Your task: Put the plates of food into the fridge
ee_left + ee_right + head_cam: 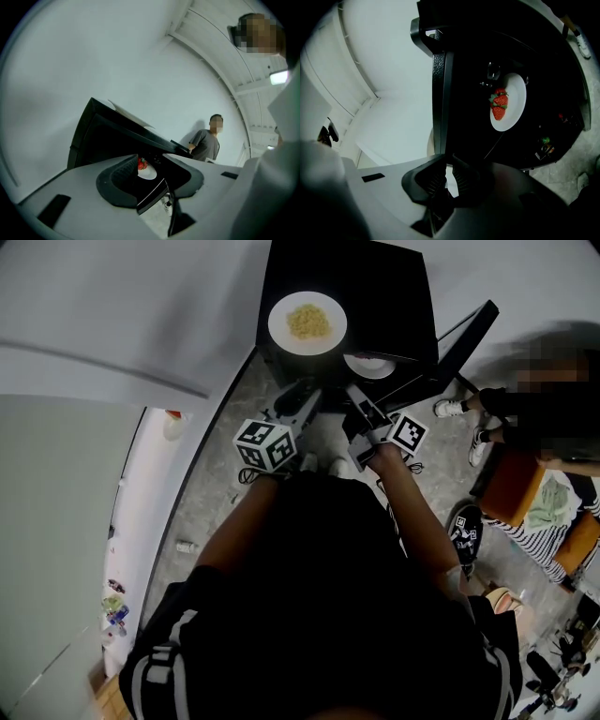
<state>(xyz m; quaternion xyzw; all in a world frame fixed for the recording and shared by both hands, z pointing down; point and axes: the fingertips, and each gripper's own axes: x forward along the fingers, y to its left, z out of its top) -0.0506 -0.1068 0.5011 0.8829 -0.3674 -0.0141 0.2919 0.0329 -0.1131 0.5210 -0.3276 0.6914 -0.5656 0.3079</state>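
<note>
A small black fridge (394,296) stands ahead with its door (464,338) swung open to the right. On its top lies a white plate of yellow food (307,322). A white plate of strawberries (370,365) (508,103) (150,175) sits on a shelf inside. My left gripper (305,395) (157,182) hovers before the opening, open wide and holding nothing. Beside it, my right gripper (359,407) (449,176) also faces the fridge. Its pads are only a narrow slit apart, with light showing through and nothing between them. A black upright fridge edge (440,93) rises just beyond its jaws.
A person sits at the right (534,409) next to an orange stool (511,484), with shoes (450,409) on the speckled floor. Another person (206,143) stands behind the fridge. A white wall runs along the left, with a small bottle (186,546) near its foot.
</note>
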